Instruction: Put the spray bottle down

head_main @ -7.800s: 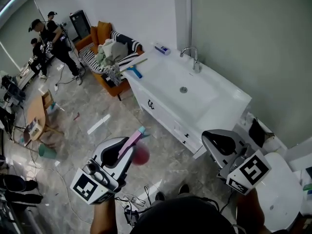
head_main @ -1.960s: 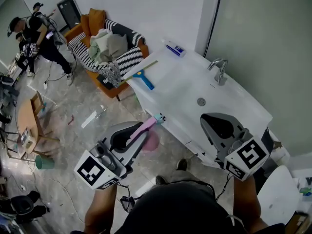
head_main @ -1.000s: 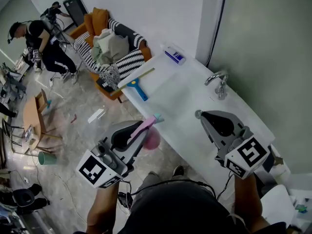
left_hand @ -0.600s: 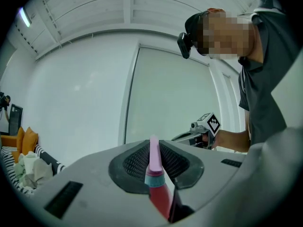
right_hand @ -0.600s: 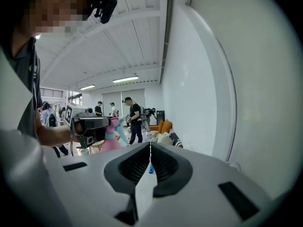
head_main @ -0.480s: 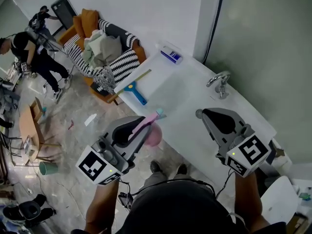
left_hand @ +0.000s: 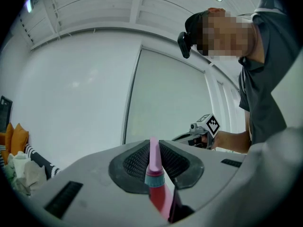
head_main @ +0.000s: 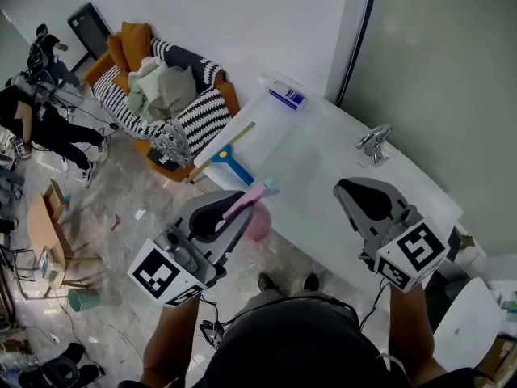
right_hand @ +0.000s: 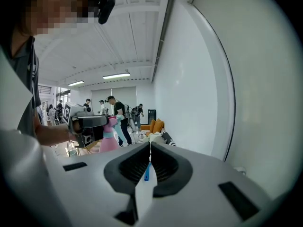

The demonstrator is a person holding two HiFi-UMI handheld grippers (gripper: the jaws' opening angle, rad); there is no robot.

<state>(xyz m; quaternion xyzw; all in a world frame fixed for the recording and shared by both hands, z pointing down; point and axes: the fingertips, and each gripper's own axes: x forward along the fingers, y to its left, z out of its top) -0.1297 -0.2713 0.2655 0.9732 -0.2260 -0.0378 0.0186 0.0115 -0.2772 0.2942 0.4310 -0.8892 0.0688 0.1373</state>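
Spray bottle [head_main: 258,223] in pink hung in the air, clenched at its neck by the left gripper [head_main: 242,210]. In the head view it showed over the floor just off the near edge of the white counter [head_main: 323,172], touching nothing else. Most of its body was hidden there behind that gripper's jaws, and only the nozzle and a rounded patch of pink showed. In the left gripper view the spray bottle stood between the closed-in jaws. Its teal collar and pink nozzle were plain, and its lower part was cut off by the gripper's housing.

The right gripper [head_main: 346,191] hovered over the counter near the faucet [head_main: 376,141], its jaws pressed together with nothing between them. Through the thin slit in the right gripper view only a blue sliver showed, too small to name.

The basin sunk in the counter was white on white, hard to trace and partly covered by the right gripper; whether anything lay in it could not be told. A blue squeegee [head_main: 230,165] lay at the counter's left end and a blue-and-white tube [head_main: 287,95] at its far corner. The striped sofa [head_main: 198,107] held a heap of pale clothes [head_main: 157,87]. People [head_main: 32,115] at the left were cut off by the frame edge.
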